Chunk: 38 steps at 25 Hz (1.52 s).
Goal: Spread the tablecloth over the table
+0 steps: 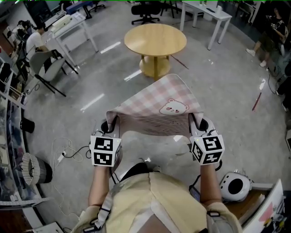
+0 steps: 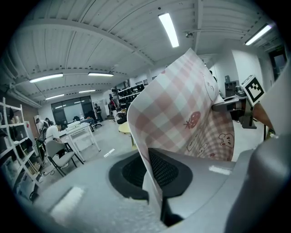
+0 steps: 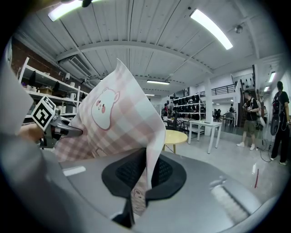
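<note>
A pink-and-white checked tablecloth (image 1: 157, 107) with a bear print hangs in the air, stretched between both grippers. My left gripper (image 1: 110, 128) is shut on its left corner, my right gripper (image 1: 197, 124) on its right corner. In the left gripper view the tablecloth (image 2: 177, 109) rises from the closed jaws. The tablecloth (image 3: 120, 123) does the same in the right gripper view, bear side showing. The round wooden table (image 1: 155, 40) stands ahead on the grey floor, beyond the cloth's far edge.
White desks (image 1: 70, 27) with a seated person (image 1: 34, 41) stand at the left; another white desk (image 1: 207, 13) is at the back right. A person (image 1: 270, 34) stands at the far right. A white round device (image 1: 235, 185) and cables (image 1: 68, 152) lie on the floor near my feet.
</note>
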Each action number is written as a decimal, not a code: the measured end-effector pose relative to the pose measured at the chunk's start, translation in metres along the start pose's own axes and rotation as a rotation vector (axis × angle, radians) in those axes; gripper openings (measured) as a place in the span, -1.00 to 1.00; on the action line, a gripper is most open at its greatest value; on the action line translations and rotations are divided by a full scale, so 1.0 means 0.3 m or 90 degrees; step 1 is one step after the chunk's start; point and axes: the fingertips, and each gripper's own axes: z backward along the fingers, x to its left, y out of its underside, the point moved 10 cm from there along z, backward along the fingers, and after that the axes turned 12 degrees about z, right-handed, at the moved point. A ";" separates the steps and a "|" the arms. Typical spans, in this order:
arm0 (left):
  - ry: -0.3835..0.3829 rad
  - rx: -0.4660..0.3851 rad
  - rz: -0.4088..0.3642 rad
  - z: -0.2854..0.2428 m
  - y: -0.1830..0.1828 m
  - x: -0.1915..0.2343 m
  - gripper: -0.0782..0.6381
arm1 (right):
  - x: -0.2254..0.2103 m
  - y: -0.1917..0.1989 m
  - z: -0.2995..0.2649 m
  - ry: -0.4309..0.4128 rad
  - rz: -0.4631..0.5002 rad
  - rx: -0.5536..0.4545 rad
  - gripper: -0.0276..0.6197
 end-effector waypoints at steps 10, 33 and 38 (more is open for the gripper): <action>0.008 0.011 -0.021 -0.118 0.020 -0.048 -0.76 | -0.056 0.077 -0.042 0.015 0.012 0.017 -0.89; 0.062 0.001 -0.007 -0.754 -0.308 0.231 -0.76 | -0.345 -0.078 -0.687 0.040 0.034 0.049 -0.89; 0.056 -0.005 -0.013 -0.879 -0.397 0.252 -0.76 | -0.440 -0.118 -0.801 0.043 0.056 0.049 -0.89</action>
